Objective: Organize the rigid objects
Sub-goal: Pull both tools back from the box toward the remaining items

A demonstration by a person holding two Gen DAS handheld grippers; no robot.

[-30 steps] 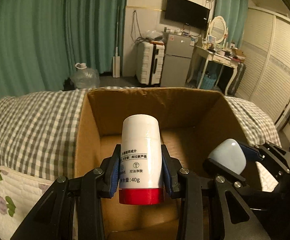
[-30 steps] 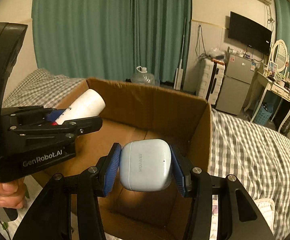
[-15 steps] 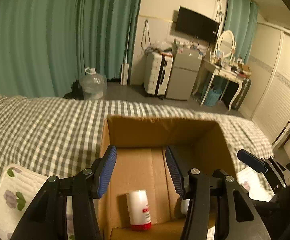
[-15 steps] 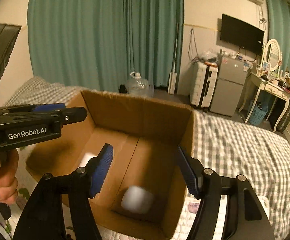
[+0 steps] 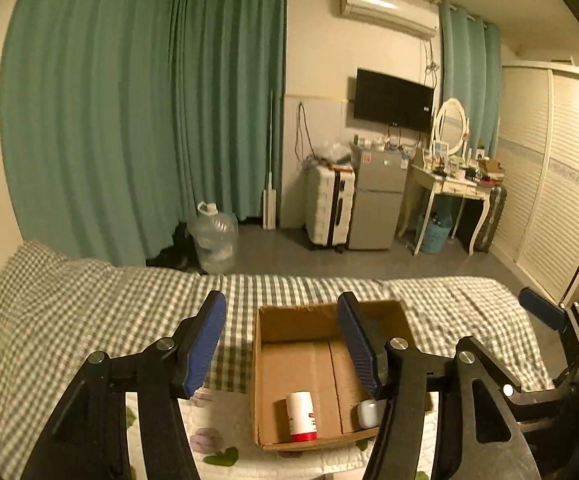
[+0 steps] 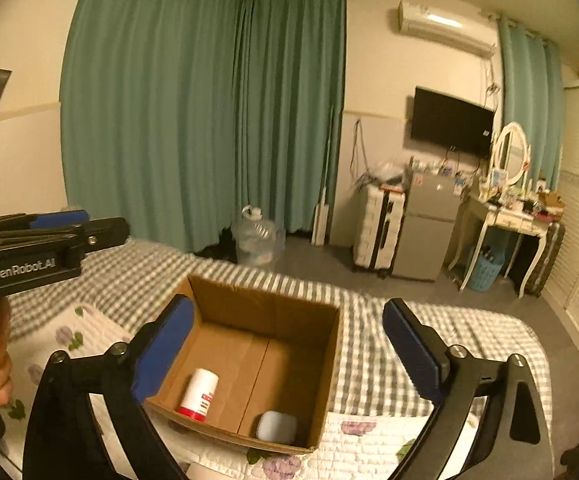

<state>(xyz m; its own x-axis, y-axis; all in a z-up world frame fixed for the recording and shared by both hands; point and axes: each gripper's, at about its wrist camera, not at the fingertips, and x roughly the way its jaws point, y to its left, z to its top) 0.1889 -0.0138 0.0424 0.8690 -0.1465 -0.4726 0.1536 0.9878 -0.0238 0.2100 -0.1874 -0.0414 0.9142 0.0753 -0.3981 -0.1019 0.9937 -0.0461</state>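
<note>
Inside the box (image 6: 289, 320), released bottle (image 6: 198, 397) and case (image 6: 276, 427) now lie.

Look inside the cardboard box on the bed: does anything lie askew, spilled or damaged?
Nothing looks damaged or spilled. The bottle lies on its side, slanted across the floor of the box. The earbud case sits apart from it in the near corner. Both claws are open and empty.

Behind your checked bedspread (image 5: 89, 312) hang green curtains (image 5: 129, 120); a water jug (image 5: 213, 236), white suitcase (image 5: 329, 208), small fridge (image 5: 375, 200), wall television (image 5: 393, 100) and dressing table (image 5: 453, 188) line the room.
</note>
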